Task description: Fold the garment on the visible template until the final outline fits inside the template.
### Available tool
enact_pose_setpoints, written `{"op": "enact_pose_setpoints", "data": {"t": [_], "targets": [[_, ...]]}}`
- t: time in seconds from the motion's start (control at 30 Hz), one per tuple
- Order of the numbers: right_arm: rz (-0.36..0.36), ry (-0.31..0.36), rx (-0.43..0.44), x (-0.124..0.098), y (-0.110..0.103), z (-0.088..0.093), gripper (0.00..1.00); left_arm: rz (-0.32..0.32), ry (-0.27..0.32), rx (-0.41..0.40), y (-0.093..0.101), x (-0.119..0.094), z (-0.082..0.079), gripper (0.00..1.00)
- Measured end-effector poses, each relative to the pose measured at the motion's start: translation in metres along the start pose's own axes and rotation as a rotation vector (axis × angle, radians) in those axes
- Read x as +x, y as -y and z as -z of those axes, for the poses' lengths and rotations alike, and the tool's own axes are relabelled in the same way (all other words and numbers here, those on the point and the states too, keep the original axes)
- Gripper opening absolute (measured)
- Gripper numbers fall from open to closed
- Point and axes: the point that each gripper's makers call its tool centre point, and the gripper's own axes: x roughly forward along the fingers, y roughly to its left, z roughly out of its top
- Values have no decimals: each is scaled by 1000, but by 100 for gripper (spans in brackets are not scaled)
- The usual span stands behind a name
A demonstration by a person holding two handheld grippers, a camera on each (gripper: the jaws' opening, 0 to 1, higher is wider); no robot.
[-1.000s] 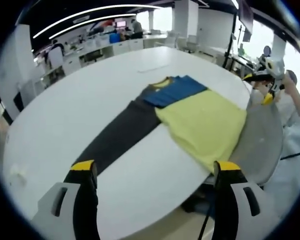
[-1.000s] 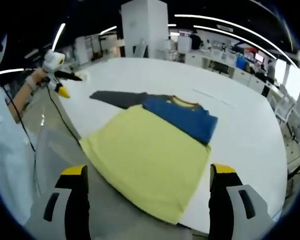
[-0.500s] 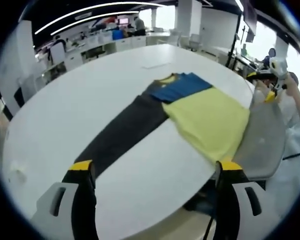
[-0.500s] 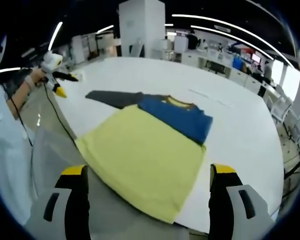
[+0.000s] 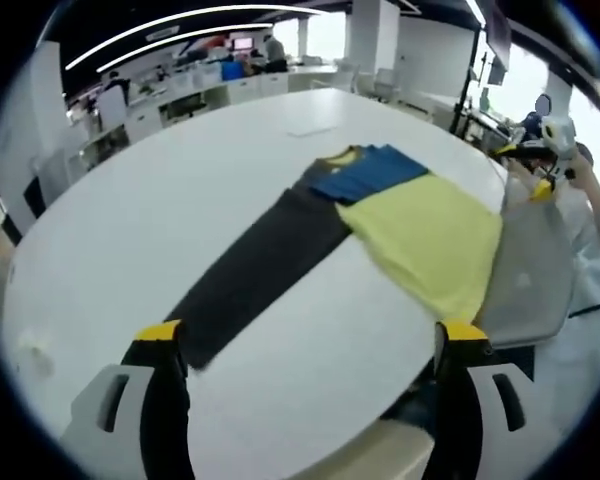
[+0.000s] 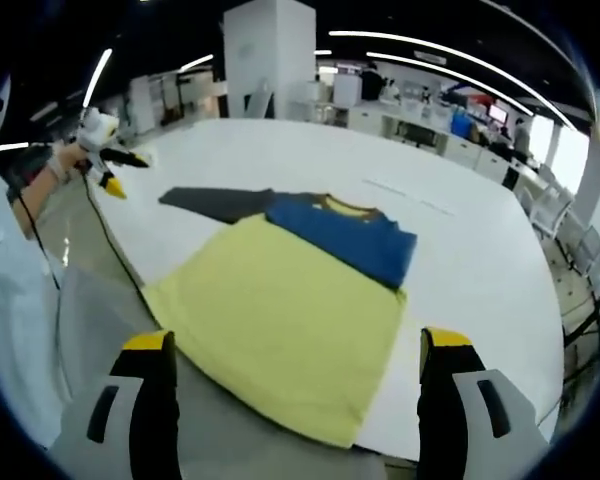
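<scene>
Left gripper (image 5: 308, 345): jaws spread wide, yellow-tipped, nothing between them, hovering above the near edge of the white table (image 5: 150, 210). Just ahead of the left jaw, the end of a dark grey sleeve (image 5: 255, 275), stretched flat toward the garment (image 5: 400, 215). Garment lying near the table's right edge in this view: blue upper part with a yellow collar, pale yellow lower body reaching the rim. Beside that rim, a grey chair back (image 5: 525, 270), touching or overlapping the yellow hem; cannot tell which.

Right gripper (image 6: 293, 355): jaws likewise parted and empty, poised over the near hem of the garment (image 6: 290, 300). Yellow body closest, blue part (image 6: 350, 235) beyond it, grey sleeve (image 6: 215, 202) running off to the left. Grey chair back (image 6: 100, 330) beneath and left of the left jaw. Far left, a hand (image 6: 65, 160) holding the other gripper (image 6: 110, 150) near the table's edge.

Table large, round-edged, white, bare around the garment apart from a faint thin strip (image 6: 410, 195) farther back. Template outline not discernible. Beyond: open-plan office, white column (image 6: 270, 55), desks with monitors, curved ceiling light strips (image 6: 450, 50), bright windows at the right, people too small to make out.
</scene>
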Motion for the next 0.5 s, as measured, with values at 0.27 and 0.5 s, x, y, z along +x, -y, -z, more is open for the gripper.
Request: {"op": "enact_pose_setpoints", "data": {"t": [0.27, 0.5], "targets": [[27, 8, 17, 1, 3, -3, 100, 5, -5, -20, -16, 6, 7, 100], [32, 21, 22, 5, 3, -6, 100, -5, -3, -36, -32, 9, 7, 100]]}}
